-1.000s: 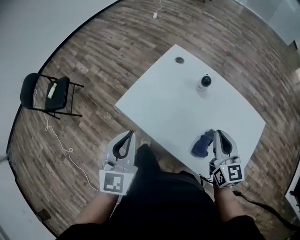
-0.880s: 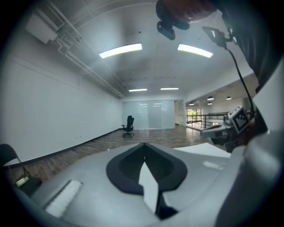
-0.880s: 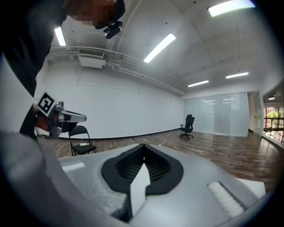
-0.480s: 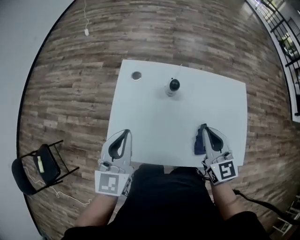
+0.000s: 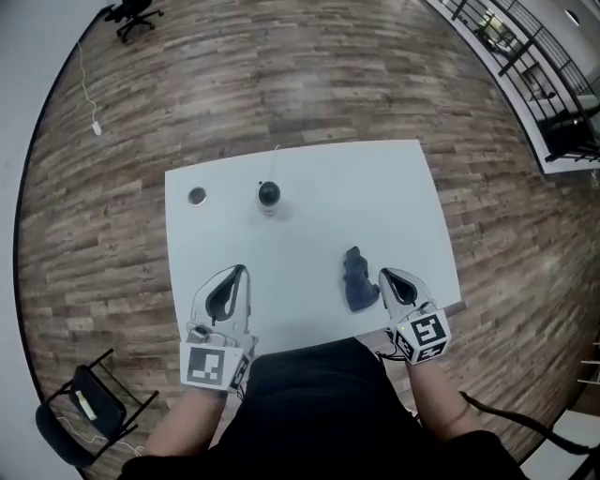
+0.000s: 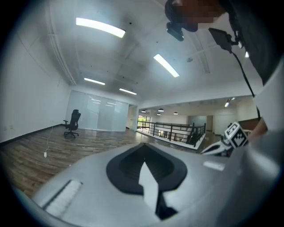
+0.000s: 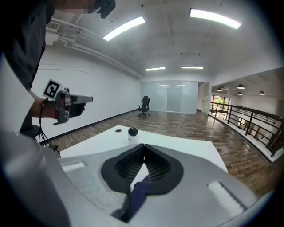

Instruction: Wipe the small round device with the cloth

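Observation:
The small round device (image 5: 269, 197), a black ball on a white base, stands upright on the far left part of the white table (image 5: 394, 187); it also shows beyond the right jaws (image 7: 132, 133). A dark blue cloth (image 5: 357, 279) hangs bunched near the table's front edge, and a strip of it (image 7: 137, 195) is pinched in my right gripper (image 5: 382, 273), which is shut on it. My left gripper (image 5: 242, 270) is shut and empty over the table's front left, well short of the device.
A small round disc (image 5: 197, 196) lies left of the device. A folding chair (image 5: 89, 398) stands on the wood floor at the lower left. An office chair (image 5: 131, 14) is far off. A railing (image 5: 525, 56) runs along the right.
The head view has swung round, so the table now lies square in front. My left gripper came from over the floor to over the table's front edge. The right gripper kept the cloth.

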Motion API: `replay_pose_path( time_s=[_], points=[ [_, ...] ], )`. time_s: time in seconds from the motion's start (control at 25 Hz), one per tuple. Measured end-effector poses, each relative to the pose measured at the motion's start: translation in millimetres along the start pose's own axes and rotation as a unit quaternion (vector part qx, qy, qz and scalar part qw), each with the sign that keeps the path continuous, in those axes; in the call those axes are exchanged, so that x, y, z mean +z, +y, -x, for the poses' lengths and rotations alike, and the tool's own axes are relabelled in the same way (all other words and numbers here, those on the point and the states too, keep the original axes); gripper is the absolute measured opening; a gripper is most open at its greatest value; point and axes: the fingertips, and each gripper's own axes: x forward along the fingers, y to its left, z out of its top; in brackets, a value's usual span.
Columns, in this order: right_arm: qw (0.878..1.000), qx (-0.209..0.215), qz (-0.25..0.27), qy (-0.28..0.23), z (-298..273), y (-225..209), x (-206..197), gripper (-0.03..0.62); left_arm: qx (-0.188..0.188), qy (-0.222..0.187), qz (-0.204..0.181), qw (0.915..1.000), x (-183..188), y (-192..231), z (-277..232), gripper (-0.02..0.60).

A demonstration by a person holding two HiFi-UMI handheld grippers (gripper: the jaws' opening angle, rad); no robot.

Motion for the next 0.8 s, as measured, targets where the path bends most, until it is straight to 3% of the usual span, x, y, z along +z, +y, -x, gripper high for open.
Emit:
replay_pose_path(
  time_s=[0.08,0.16,0.28,0.44,0.56,0.68,0.8],
  points=[
    [0.999,0.013,0.000,0.029,-13,5,-28,0.009,-0.004,-0.004,-0.013,0.9999,9,-6,-2,0.006],
    [0.997,0.036,0.003,0.073,-27,13,-63,0.218,0.005,0.002,-0.028,0.9996,14,-8,1,0.006],
    [0.989,0.060,0.017,0.135,-42,19,-114,0.319,0.028,0.022,-0.032,0.9988,15,-7,6,0.006],
    [0.980,0.061,0.018,0.187,-65,22,-163,0.322,0.068,0.048,-0.040,0.9957,15,-1,17,0.006],
    [0.976,0.055,0.051,0.206,-79,23,-177,0.322,0.095,0.061,-0.039,0.9929,15,7,31,0.006],
    [0.970,0.065,0.045,0.228,-94,29,-188,0.313,0.117,0.075,-0.029,0.9898,6,21,44,0.006],
    [0.967,0.085,0.036,0.239,-102,36,-190,0.211,0.124,0.078,-0.023,0.9890,2,31,52,0.006]
  ],
)
